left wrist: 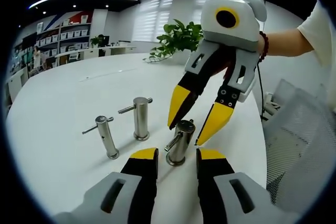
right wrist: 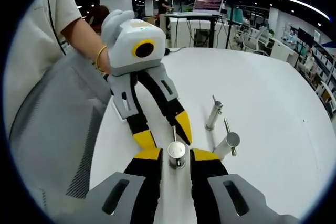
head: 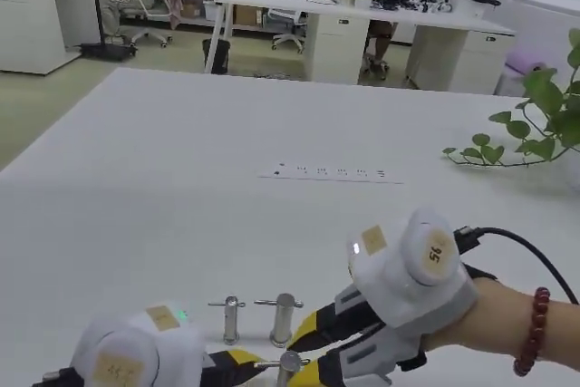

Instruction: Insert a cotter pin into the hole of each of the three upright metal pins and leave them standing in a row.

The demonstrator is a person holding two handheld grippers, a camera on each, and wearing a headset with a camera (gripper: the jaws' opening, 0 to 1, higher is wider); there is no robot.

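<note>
Steel is showing on all three upright pins, which are standing in a row on the white bench. In the left tool view, the far pin is standing at 8 o'clock of the middle pin, and the near pin at 4 o'clock of it. Each is carrying a cotter pin through its cross hole. The near pin's cotter pin is projecting toward 8 o'clock.

We are holding the left tool released, with its jaws flanking the near pin's base without clear contact. We are judging this as a guard against tipping. The right tool is entering from 1 o'clock, likewise released, with its jaws straddling the near pin's head. It is probably placed there to steady the pin or to check the cotter.

We are judging the task as nearly complete. We cannot tell whether the last cotter is sitting fully home. We are advising a straight withdrawal of both tools, since a sideways brush could topple the row.
</note>
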